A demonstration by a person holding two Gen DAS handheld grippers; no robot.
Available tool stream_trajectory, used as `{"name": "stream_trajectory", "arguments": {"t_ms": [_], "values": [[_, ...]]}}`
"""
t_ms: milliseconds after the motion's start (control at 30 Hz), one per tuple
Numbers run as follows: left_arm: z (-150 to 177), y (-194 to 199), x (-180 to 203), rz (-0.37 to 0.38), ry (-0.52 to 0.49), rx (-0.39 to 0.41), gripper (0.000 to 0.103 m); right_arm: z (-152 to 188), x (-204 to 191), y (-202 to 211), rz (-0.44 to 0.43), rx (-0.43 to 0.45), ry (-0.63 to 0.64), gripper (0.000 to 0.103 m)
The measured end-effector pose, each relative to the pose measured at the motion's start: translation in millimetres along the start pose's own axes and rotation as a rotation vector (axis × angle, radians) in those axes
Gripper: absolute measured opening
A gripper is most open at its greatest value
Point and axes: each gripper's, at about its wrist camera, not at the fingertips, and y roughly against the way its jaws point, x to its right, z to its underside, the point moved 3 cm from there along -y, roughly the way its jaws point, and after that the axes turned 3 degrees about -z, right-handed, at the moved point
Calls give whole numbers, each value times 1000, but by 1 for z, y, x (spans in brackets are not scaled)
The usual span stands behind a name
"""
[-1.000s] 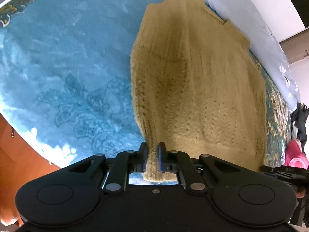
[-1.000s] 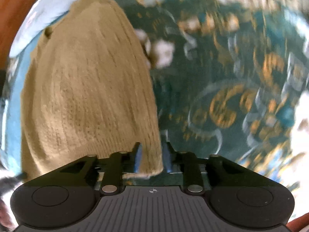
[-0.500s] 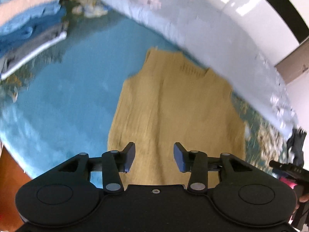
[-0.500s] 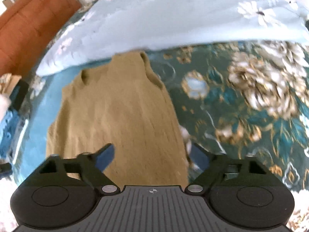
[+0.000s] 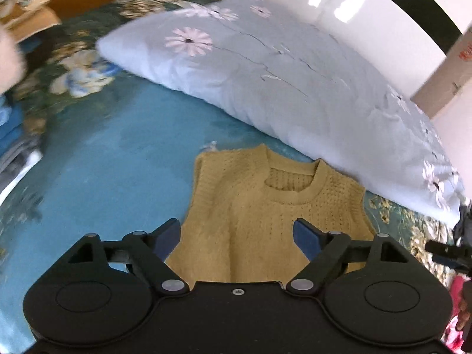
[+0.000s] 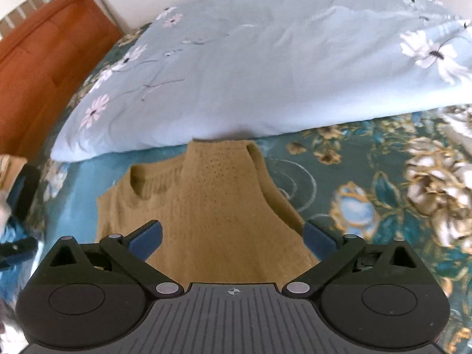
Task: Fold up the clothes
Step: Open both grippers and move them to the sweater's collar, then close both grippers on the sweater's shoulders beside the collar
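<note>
A mustard-yellow knitted vest [image 5: 265, 215] lies flat on the bed, its round neckline toward the pillow. In the right wrist view the same vest [image 6: 212, 206] has one side folded over the middle. My left gripper [image 5: 237, 234] hovers above the vest's lower part, jaws opening wide, nothing pressed between the blue pads. My right gripper [image 6: 233, 234] also hangs over the vest, its jaws opening to full width and holding nothing. Both grippers point down and forward at the garment from above.
A pale blue pillow with daisy print [image 5: 295, 67] lies just beyond the vest's neckline. The teal bedspread [image 5: 103, 159] with floral pattern [image 6: 383, 191] surrounds the vest. Folded blue clothes [image 5: 14, 147] sit at the far left. An orange-brown headboard [image 6: 44, 67] stands behind.
Both grippers let go of the vest's edge, opened wide and pulled back and up. The vest now lies flat and the pillow has come into view.
</note>
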Motion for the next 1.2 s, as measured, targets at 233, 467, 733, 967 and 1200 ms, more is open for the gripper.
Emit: {"name": "stream_trajectory", "arguments": {"t_ms": [233, 467, 733, 967, 1200], "values": [[-29, -74, -1, 34, -85, -63, 82, -29, -4, -53, -58, -26, -71, 102], [-41, -108, 6, 77, -82, -57, 83, -46, -6, -92, -42, -62, -83, 92], [-46, -124, 32, 193, -78, -54, 83, -58, 5, -123, -110, -83, -84, 61], [-49, -152, 70, 267, -194, -104, 82, -74, 19, -144, -111, -98, -38, 46], [-56, -193, 112, 340, -267, -163, 82, -84, 27, -163, -166, -160, 20, 41]]}}
